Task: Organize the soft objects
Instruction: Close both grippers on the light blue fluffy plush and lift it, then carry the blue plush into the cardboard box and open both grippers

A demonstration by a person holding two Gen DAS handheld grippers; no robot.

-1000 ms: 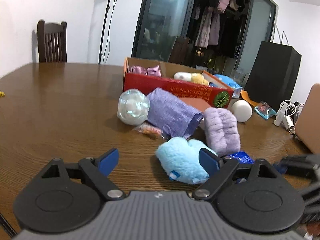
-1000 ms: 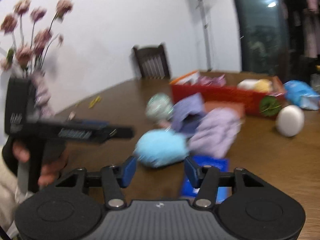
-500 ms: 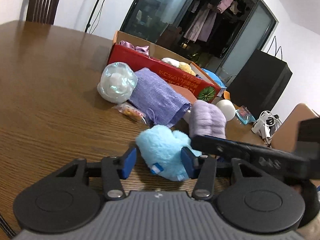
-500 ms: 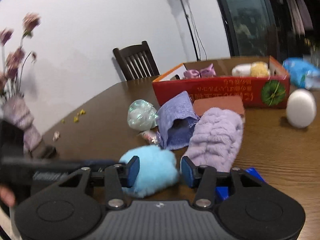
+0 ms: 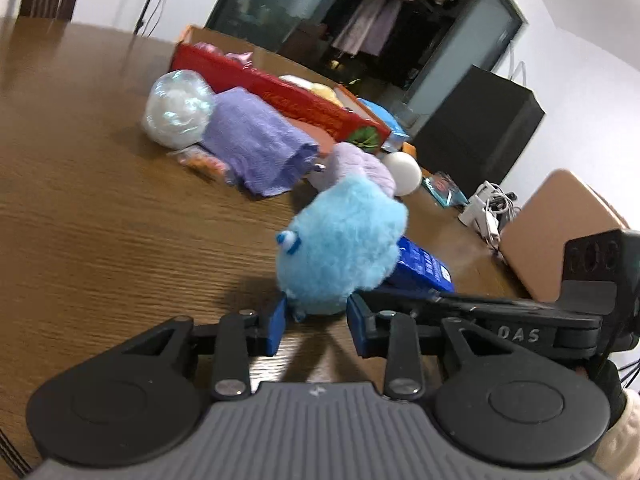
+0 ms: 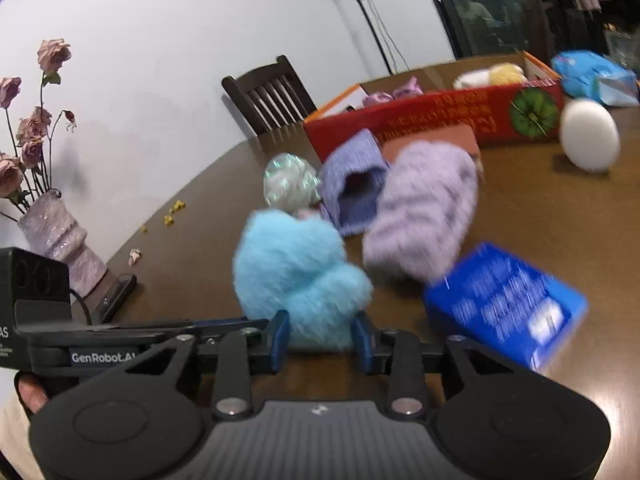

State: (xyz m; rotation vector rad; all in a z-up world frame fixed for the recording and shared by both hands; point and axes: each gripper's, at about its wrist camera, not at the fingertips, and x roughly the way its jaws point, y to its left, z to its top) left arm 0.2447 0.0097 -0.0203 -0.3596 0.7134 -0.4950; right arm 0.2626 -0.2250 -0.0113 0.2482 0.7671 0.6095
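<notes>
A fluffy light-blue plush [image 5: 340, 240] is gripped at its near end by both grippers and stands tilted up above the table. My left gripper [image 5: 316, 322] is shut on it; in the right wrist view my right gripper [image 6: 320, 334] is shut on the same plush [image 6: 296, 264]. Behind it lie a lilac fuzzy slipper [image 6: 424, 208], a purple knitted cloth [image 5: 256, 144] and a shiny wrapped ball [image 5: 178, 110]. A red cardboard box [image 5: 280, 92] at the back holds several soft items.
A blue packet [image 6: 504, 304] lies to the right of the plush. A white egg-shaped object [image 6: 588, 140] sits near the box. A vase with pink roses [image 6: 52, 236] stands at the left table edge. Cables [image 5: 488, 208] and a tan object [image 5: 560, 224] are at right.
Both grippers have closed on the blue plush from opposite sides. The plush has been lifted and tipped upright off the table. The right gripper has moved in close beside the left.
</notes>
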